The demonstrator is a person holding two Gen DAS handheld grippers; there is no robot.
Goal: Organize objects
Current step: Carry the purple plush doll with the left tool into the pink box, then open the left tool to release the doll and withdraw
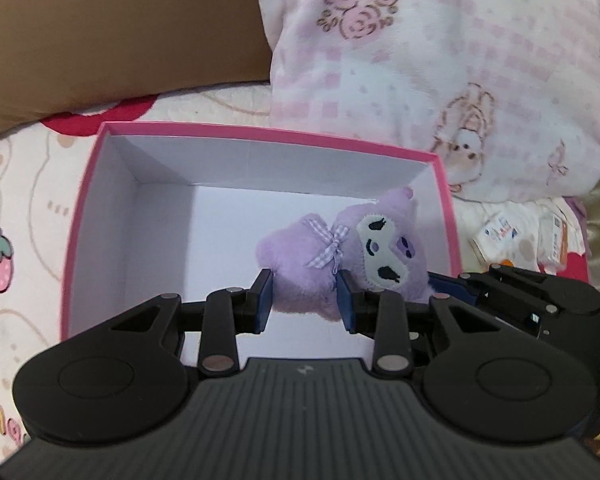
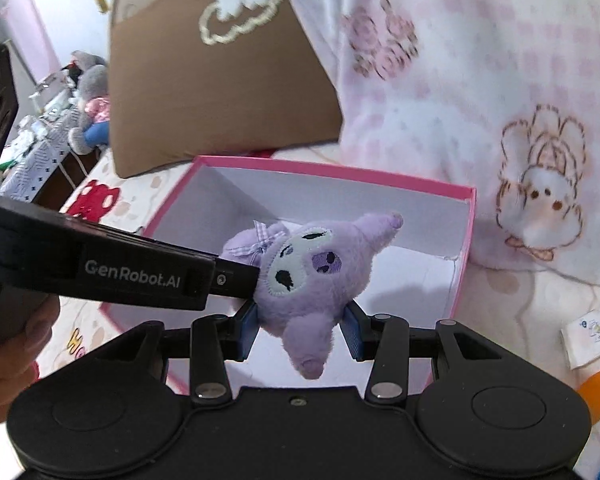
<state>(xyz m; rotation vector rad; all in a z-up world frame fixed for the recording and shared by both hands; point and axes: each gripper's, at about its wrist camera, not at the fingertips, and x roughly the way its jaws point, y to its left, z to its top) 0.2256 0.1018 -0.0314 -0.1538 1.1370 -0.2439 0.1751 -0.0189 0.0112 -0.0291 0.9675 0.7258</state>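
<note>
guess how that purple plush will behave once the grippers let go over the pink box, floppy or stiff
Probably soft and squashy: the purple plush bulges between the right gripper pads. Its fuzzy fabric likely grips well. It looks light, so it should drop into the pink box without rolling much.

The purple plush toy [image 2: 312, 280] is fuzzy short-pile cloth with a smooth stitched felt face and a woven gingham bow. The pink box [image 1: 444, 208] looks like smooth matt cardboard, white inside, and the fleece blanket [image 1: 440, 68] is soft and napped. The left gripper [image 1: 305, 302] is matt black plastic with shiny metal pins and blue ribbed pads [image 1: 265, 300].
</note>
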